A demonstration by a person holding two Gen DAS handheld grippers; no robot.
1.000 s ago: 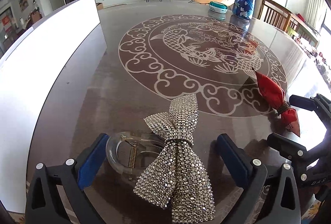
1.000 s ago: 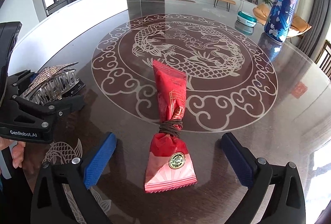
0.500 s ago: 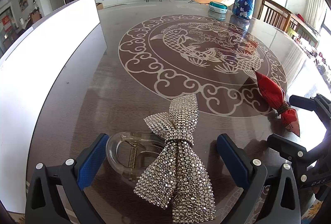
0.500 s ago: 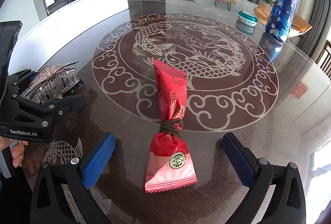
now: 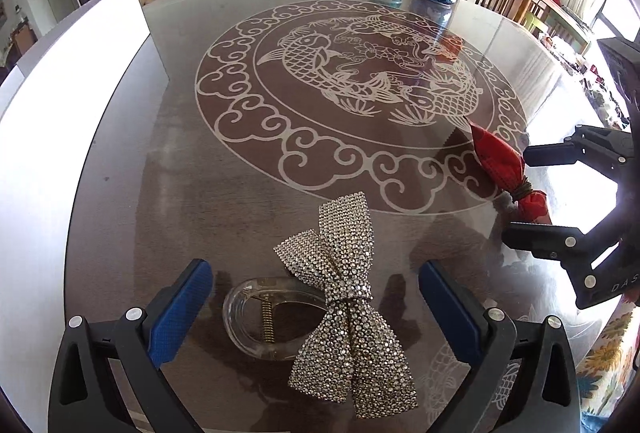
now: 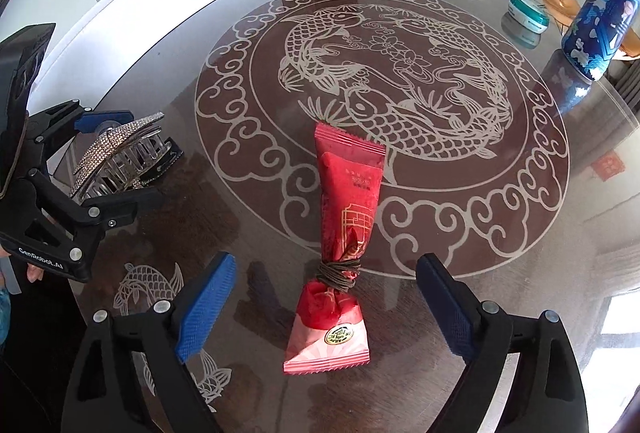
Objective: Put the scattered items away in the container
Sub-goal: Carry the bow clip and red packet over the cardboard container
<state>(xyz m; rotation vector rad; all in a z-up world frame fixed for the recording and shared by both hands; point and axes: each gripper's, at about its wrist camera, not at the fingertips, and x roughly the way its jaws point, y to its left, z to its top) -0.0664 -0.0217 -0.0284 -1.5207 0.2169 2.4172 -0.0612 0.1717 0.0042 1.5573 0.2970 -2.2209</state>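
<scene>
**Two hand-held grippers straddling two items on the desk**

The right hand-held gripper [image 6: 326, 307] is closing, its pads not yet touching the red packet [image 6: 340, 257] lying between them on the desk [image 6: 248, 73], long axis pointing away from the camera. The left hand-held gripper [image 5: 316, 307] is standing open around the rhinestone bow clip [image 5: 344, 297], its long axis also running away, tilted slightly left.

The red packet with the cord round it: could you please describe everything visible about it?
The red foil-like snack packet lies flat on the glass-topped table, cinched by brown cord near its sealed, gold-stickered end. Both ends are serrated. The right gripper straddles it, jaws closing, pads not touching it.
</scene>
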